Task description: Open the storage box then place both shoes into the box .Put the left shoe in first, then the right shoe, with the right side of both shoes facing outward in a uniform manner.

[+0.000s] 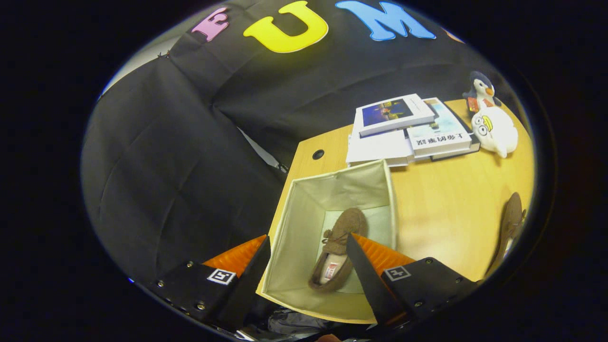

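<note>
A cream fabric storage box (pixel 304 223) stands open at the wooden table's near left corner. One brown moccasin shoe (pixel 338 249) lies inside it on the box floor, toe pointing away from me. The other brown shoe (pixel 509 228) lies on the table to the right of the box, seen edge-on. My gripper (pixel 308 247) hovers above the box, open, with nothing between its fingers; the shoe in the box shows in the gap below them.
A stack of books (pixel 408 130) lies beyond the box. Two plush toys sit at the far right: a white one (pixel 496 129) and a penguin (pixel 480 92). The wooden table (pixel 446 204) has a cable hole (pixel 318 154) near its left edge.
</note>
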### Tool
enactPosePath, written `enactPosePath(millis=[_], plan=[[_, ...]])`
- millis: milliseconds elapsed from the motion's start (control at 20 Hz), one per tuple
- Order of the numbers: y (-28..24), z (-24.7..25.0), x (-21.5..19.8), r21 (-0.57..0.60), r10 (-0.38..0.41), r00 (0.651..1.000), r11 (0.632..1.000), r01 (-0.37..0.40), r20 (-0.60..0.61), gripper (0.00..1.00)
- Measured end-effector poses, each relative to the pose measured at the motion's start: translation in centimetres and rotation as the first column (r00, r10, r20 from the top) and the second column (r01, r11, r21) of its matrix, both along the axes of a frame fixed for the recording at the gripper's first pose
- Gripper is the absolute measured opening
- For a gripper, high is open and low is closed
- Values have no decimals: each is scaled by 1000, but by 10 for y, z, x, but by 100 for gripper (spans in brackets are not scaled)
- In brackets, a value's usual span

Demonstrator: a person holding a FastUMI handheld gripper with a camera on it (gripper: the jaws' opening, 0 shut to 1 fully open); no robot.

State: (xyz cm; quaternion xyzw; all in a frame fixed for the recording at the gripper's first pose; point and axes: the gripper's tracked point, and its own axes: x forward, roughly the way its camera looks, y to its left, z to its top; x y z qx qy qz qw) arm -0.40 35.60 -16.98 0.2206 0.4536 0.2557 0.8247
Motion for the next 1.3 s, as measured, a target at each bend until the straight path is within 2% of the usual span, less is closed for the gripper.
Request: enactPosePath(millis=[250, 650, 1050, 1300], plan=[[-73, 3, 5, -84, -33, 998, 996, 38, 60, 98], [-193, -18, 3, -162, -145, 987, 975, 153, 63, 98], [-295, -58, -14, -297, -199, 978, 932, 210, 65, 98], [-343, -93, -31, -392, -209, 977, 895, 211, 48, 98]])
